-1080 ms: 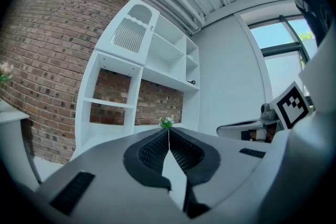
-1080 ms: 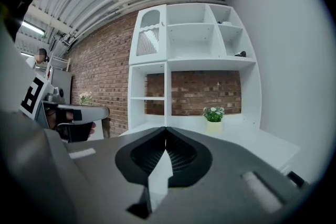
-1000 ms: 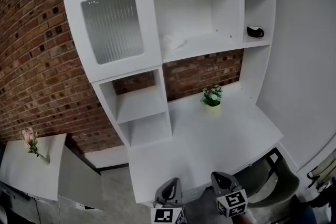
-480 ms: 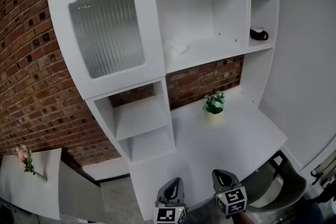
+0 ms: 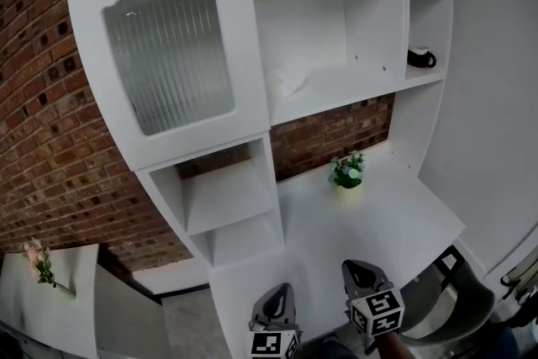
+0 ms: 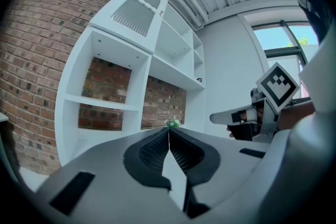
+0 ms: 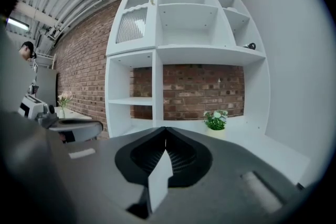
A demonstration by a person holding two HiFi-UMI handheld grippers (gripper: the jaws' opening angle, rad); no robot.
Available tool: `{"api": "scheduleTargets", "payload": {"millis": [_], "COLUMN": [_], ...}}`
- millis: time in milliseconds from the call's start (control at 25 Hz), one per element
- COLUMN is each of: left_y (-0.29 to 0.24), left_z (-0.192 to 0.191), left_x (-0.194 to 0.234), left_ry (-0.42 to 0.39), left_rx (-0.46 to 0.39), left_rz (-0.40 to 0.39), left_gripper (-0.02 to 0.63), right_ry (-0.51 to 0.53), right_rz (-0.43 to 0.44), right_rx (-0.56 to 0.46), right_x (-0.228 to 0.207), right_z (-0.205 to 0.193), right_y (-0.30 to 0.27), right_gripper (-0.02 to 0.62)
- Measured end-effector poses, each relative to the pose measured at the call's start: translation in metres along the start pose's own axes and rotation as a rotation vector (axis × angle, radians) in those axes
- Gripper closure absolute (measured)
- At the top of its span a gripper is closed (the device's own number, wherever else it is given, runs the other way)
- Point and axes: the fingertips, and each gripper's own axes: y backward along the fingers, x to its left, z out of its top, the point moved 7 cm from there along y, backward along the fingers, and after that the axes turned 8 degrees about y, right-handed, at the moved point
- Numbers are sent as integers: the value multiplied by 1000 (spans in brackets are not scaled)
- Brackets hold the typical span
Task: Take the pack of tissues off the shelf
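The pack of tissues has not been reached, and neither tool holds it.

**Nearest to you.** At the lower edge of the head view, the left hand-held gripper and the right hand-held gripper hang side by side at the front edge of the surface. In each gripper view the jaws are fully together with nothing between them.

**What has just changed.** Compared with a second ago, the shelving unit fills more of the head view and stands closer. The right hand-held gripper rides slightly higher than it did. Both pairs of jaws have stayed closed. Treat this as the approach phase. You will need to open the jaws of the working tool before it meets the pack.

**Middle distance.** A potted plant stands at the back of the surface, against the brick wall.

**Farther.** Above the plant runs the shelf. The pack lies at its left end, just beside the divider next to the ribbed glass door. It sits well above and beyond both tools. A dark cup-like object stands on the narrower shelf to the right, well apart from the pack.

**Writing.** No brand or label can be read. The pack shows plain white, and the only print in view is the square pattern on the marker cubes.
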Motion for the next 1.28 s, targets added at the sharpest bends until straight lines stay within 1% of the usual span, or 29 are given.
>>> {"api": "scheduleTargets", "payload": {"millis": [160,280,320,360,400,560,600,720,760,920,1000,1120,1280], "left_y": [-11,-17,-21,-24,-26,-32,-32,-35,-36,-38,-39,-38,-38], "left_z": [9,15,17,19,20,12,11,11,10,7,10,9,0], "left_x": [3,9,11,12,14,15,13,10,11,12,12,16,23], "left_ry": [2,8,11,13,16,19,15,0,-2,-1,-8,7,13], "left_rx": [-9,-12,-15,-17,-14,14,17,25,27,31,26,29,20], "left_rz": [13,34,40,47,56,76,72,70,76,89,85,113,136], "left_gripper": [595,594,594,594,595,594,595,594,594,595,594,595,594], "right_ry": [5,16,23,27,26,54,67,92,92,65,69,69,65], "right_rz": [10,40,60,81,100,131,138,154,154,167,163,172,212], "right_rx": [-43,-73,-84,-94,-105,-162,-170,-178,-185,-233,-264,-307,-310], "right_x": [-14,-28,-32,-36,-40,-53,-55,-60,-61,-68,-72,-81,-90], "right_z": [30,55,65,76,86,122,130,152,158,183,199,226,255], "right_y": [-11,-19,-23,-27,-30,-37,-38,-42,-43,-45,-47,-52,-65], "right_gripper": [594,592,566,521,497,483,470,400,391,390,369,355,320]}}
